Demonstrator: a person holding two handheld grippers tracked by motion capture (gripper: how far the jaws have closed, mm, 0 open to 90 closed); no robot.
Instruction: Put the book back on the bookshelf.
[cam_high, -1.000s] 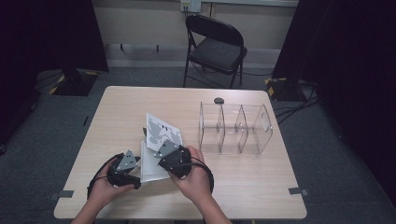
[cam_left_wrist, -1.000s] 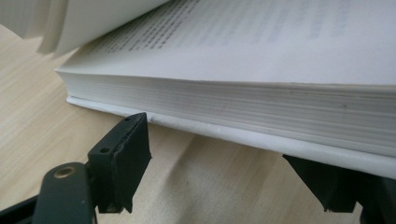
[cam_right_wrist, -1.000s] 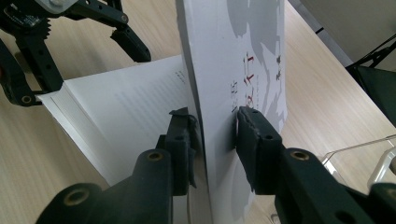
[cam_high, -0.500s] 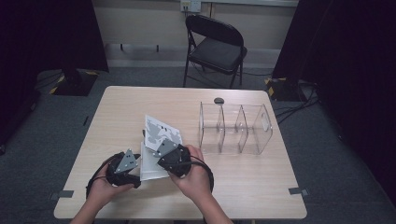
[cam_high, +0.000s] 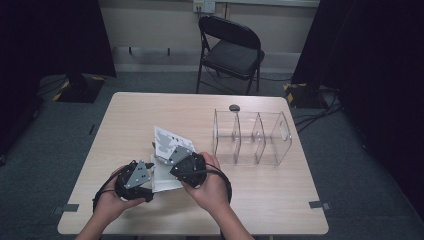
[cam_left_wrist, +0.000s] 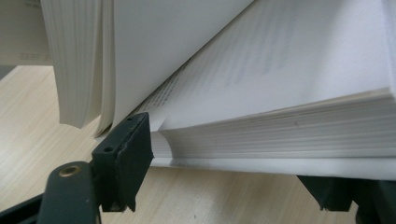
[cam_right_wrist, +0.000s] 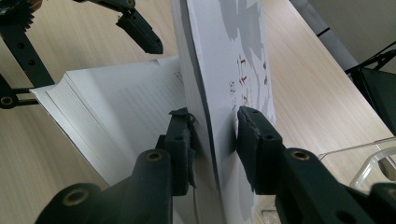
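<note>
**Inspector A:** Where does the book (cam_high: 165, 152) lie?

**Inspector B:** On the bench (cam_high: 280, 192), well left of the clear divided organiser (cam_high: 252, 135), which serves as the landmark. The book is open. Its front cover (cam_right_wrist: 233, 70) and a few leaves stand lifted, while the main block of pages (cam_left_wrist: 280, 130) rests flat on the wood.

**Inspector A:** State of the right tongs (cam_right_wrist: 215, 133)?

**Inspector B:** Clamped on the raised cover and leaves. The right gripper view shows one jaw pressed against the inner side and the other against the printed outer face, with no gap visible. In the high view the right tongs (cam_high: 172, 156) sit on the book's edge nearest the organiser.

**Inspector A:** And the left tongs (cam_left_wrist: 229, 182)?

**Inspector B:** Spread apart. The left gripper view shows one jaw at the corner of the flat page block and the other far across at the frame's lower right, with the block's edge between them. Whether the jaws press on the pages cannot be told. The left tongs (cam_high: 145, 177) lie on the book's far side from the organiser.

**Inspector A:** Other items?

**Inspector B:** A small dark object (cam_high: 234, 107) lies on the bench just behind the organiser. A folding chair (cam_high: 230, 47) stands beyond it on the floor.
</note>
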